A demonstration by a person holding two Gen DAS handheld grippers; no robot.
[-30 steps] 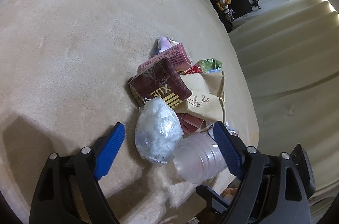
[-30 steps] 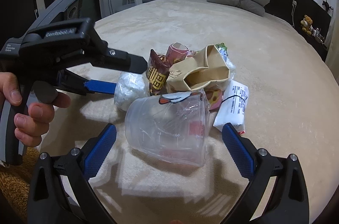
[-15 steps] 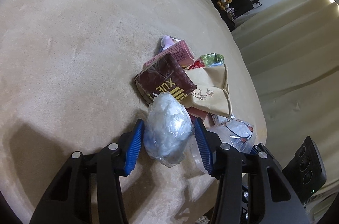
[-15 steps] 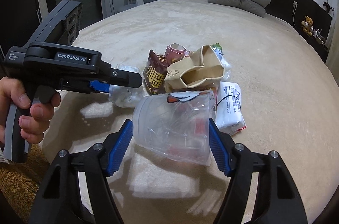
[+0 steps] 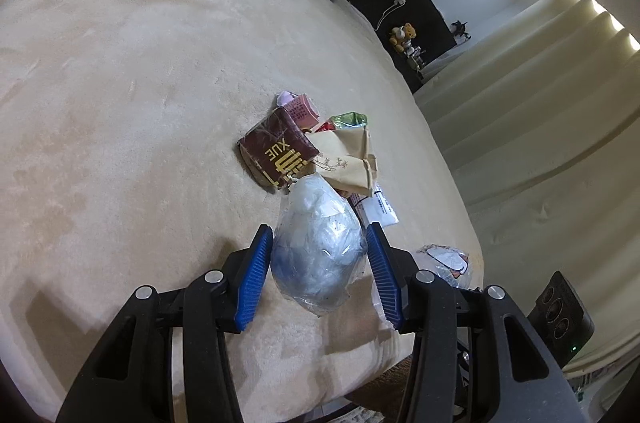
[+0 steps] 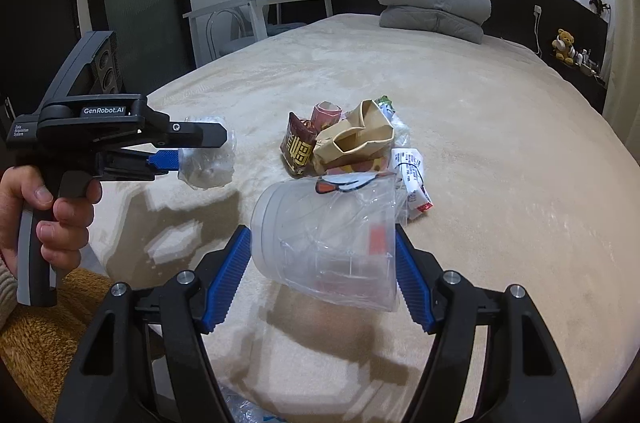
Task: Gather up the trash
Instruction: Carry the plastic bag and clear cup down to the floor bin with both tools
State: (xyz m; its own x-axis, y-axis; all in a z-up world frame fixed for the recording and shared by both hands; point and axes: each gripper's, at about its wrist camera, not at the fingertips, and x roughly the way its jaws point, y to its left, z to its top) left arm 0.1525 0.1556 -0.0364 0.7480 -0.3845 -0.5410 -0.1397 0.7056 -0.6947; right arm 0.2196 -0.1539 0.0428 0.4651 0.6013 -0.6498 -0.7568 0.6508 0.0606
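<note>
My left gripper (image 5: pixel 318 255) is shut on a crumpled clear plastic bag (image 5: pixel 318 247) and holds it above the beige bed (image 5: pixel 120 83); it also shows in the right wrist view (image 6: pixel 208 163). My right gripper (image 6: pixel 322 263) is shut on a clear plastic cup (image 6: pixel 324 243) lifted off the bed. The cup shows at the left view's lower right (image 5: pixel 444 259). A trash pile lies beyond: a dark red packet (image 5: pixel 276 151), a tan paper bag (image 5: pixel 348 159), a pink carton (image 5: pixel 302 111) and a white wrapper (image 6: pixel 412 179).
Grey folded pillows (image 6: pixel 434 7) lie at the bed's head. A white desk (image 6: pixel 260 11) stands beyond the bed's left side. A teddy bear (image 6: pixel 563 43) sits on a dark shelf. The bed edge drops off near me, with a brown rug (image 6: pixel 44 335) below.
Both grippers closed from wide open, the left on the plastic bag and the right on the cup. Both then lifted their items off the bed and drew back from the pile.
</note>
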